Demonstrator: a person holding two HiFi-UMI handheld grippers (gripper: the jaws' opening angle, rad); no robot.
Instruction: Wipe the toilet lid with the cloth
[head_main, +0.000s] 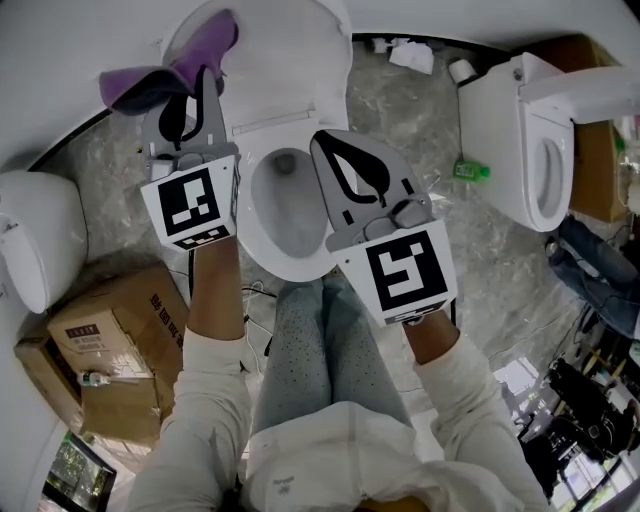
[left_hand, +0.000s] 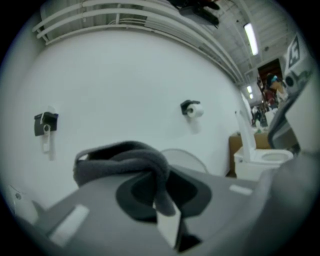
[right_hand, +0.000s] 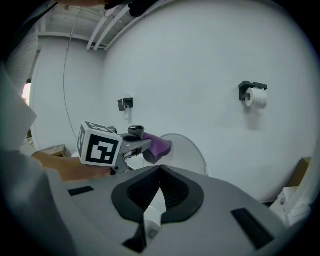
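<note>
Holding soft purple cloth (head_main: 140, 88) pinched in left gripper (head_main: 203, 85), just beside raised white plastic toilet lid (head_main: 290, 50) | right gripper (head_main: 322, 145) closed, holding nothing | risk: weak pinch; cloth may drop into open white toilet bowl (head_main: 300, 265)

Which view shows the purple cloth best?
Head view: most of the cloth shows, clearly purple, hanging from the left gripper near the raised lid. Left gripper view: close, greyish, pinched. Right gripper view: small purple bit.
</note>
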